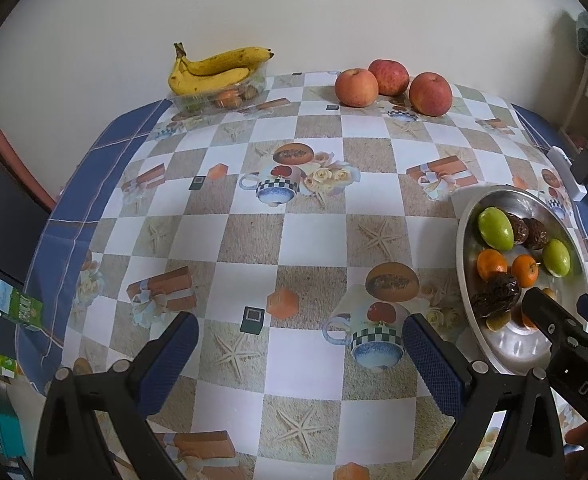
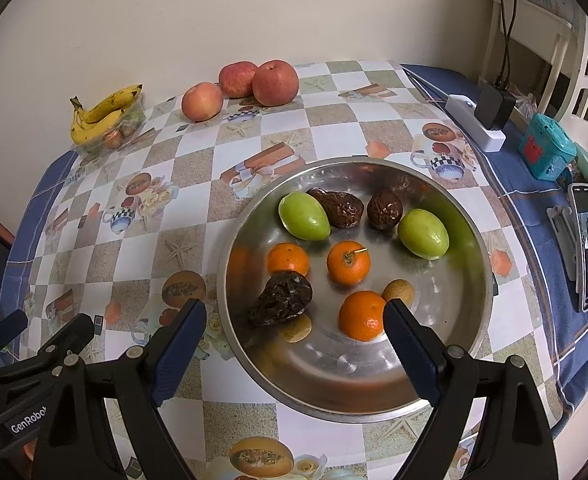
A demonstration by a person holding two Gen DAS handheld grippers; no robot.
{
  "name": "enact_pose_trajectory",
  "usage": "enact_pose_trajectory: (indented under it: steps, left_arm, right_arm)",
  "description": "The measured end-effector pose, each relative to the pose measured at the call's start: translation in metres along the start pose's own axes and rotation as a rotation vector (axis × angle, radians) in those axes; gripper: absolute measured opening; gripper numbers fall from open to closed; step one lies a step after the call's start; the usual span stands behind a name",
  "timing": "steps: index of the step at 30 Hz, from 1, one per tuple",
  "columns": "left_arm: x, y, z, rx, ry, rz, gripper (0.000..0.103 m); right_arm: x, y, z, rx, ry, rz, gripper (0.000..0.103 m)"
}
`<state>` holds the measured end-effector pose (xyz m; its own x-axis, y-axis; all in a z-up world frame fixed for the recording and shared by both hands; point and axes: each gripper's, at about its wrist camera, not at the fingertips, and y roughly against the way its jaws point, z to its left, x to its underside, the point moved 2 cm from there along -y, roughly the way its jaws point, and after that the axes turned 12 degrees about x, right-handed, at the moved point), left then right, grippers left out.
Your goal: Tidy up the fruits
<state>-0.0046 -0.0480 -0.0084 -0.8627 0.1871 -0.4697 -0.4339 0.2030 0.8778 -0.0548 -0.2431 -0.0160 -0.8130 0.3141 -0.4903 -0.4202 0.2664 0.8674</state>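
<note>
A steel bowl (image 2: 466, 320) holds two green fruits (image 2: 304, 216), three tangerines (image 2: 348, 262), dark wrinkled fruits (image 2: 282, 304) and small tan ones (image 2: 398, 292). My right gripper (image 2: 294, 320) hovers open over the bowl's near side with nothing pinched; its right finger sits next to the nearest tangerine (image 2: 362, 316). My left gripper (image 1: 300, 340) stands open over bare tablecloth, left of the bowl (image 1: 464, 248). Three apples (image 1: 390, 84) lie at the far edge. Bananas (image 1: 214, 68) rest on a clear tray (image 1: 182, 102) of small fruits at the far left.
The table wears a checked cloth with blue borders (image 1: 106, 148). On the right edge are a white power strip with a black plug (image 2: 490, 112), a teal box (image 2: 546, 152) and a phone (image 2: 586, 244). A green carton (image 1: 18, 304) sits past the left edge.
</note>
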Motion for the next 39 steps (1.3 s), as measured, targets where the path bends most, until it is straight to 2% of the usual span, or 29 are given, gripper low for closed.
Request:
enact_pose_trajectory:
  steps: [30,39]
  left_arm:
    - [0.001,0.0,0.002,0.001,0.031,0.003,0.103]
    - [0.001,0.006,0.01,-0.04,0.061,-0.025,0.103]
  right_arm:
    - [0.001,-0.001,0.003,0.002,0.01,0.004,0.09]
    - [0.001,-0.003,0.001,-0.001,0.023,0.009,0.09]
